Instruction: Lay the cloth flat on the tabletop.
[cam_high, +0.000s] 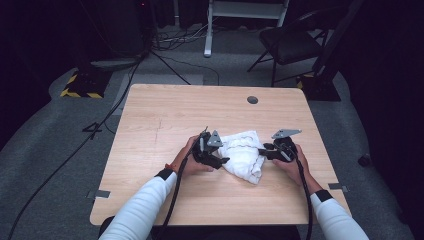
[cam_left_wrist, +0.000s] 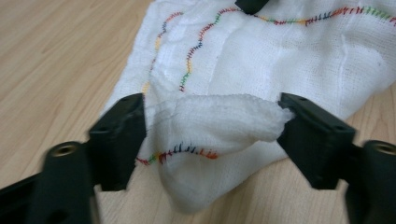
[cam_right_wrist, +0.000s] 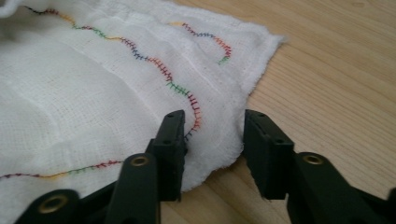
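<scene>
A white gauze cloth (cam_high: 243, 152) with wavy rainbow stitching lies crumpled on the wooden table (cam_high: 170, 115), near its middle. My left gripper (cam_high: 223, 160) is at the cloth's left edge. In the left gripper view the cloth (cam_left_wrist: 280, 60) has a raised fold lying loosely between the wide-apart jaws of the left gripper (cam_left_wrist: 212, 123), which stands open. My right gripper (cam_high: 265, 151) is at the cloth's right edge. In the right gripper view, the right gripper (cam_right_wrist: 214, 135) has its jaws close together on the hem of the cloth (cam_right_wrist: 93, 84), which bunches between them.
A round cable hole (cam_high: 252, 100) sits near the table's far edge. Beyond the table stand a black folding chair (cam_high: 290, 45), a white stand leg (cam_high: 208, 30) and a yellow-and-black striped base (cam_high: 82, 86). Cables run across the grey floor at the left.
</scene>
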